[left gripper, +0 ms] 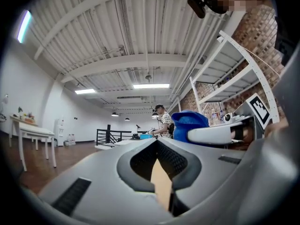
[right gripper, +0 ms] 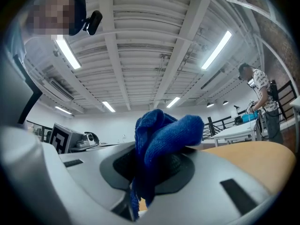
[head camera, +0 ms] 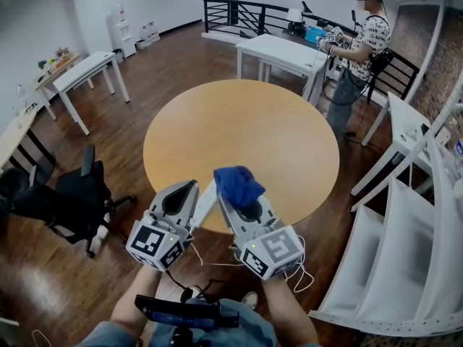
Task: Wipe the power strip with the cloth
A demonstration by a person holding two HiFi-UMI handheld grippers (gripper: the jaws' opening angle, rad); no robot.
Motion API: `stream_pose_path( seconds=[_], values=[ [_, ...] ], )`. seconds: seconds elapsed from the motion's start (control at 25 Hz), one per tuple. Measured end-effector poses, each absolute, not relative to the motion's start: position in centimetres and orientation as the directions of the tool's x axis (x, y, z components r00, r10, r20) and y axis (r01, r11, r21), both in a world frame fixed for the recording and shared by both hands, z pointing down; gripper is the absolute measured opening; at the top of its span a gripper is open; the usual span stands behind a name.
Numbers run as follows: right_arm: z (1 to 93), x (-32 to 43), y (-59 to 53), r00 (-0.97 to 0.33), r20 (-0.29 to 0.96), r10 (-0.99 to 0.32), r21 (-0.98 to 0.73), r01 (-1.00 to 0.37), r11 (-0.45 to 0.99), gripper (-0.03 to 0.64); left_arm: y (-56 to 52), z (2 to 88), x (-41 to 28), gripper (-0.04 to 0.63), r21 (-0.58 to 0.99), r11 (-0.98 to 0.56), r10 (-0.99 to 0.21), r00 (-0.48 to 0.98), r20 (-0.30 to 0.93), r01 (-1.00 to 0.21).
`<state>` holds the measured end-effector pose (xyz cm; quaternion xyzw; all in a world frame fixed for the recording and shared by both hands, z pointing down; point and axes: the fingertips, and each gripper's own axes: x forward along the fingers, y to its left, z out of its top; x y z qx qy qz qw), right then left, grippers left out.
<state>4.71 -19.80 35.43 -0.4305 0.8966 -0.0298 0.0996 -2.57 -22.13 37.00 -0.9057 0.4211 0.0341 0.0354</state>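
The right gripper (head camera: 239, 198) pinches the blue cloth (right gripper: 161, 132) (bunched up) over the surface (head camera: 253, 121). The left gripper (left gripper: 157, 141) is pressed together, empty.

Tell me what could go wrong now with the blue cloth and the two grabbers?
The blue cloth is only a loose bundle pinched in the right gripper's fingers; it might slip out mid-wipe.
The grippers sit over the round table's near edge, so a dropped cloth would likely hit the floor.
The left gripper is shut on nothing, so it steadies nothing yet.
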Motion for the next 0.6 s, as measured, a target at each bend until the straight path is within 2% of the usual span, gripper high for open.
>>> stream_pose_path(
  seconds=[0.6],
  values=[
    [35.14,4.86,-20.23,-0.607,-0.157,-0.779,-0.137,-0.768,0.626,0.064,-22.33,36.67,-2.36,0.006,-0.026,-0.638,-0.766,0.638,-0.076,-0.769]
  ],
)
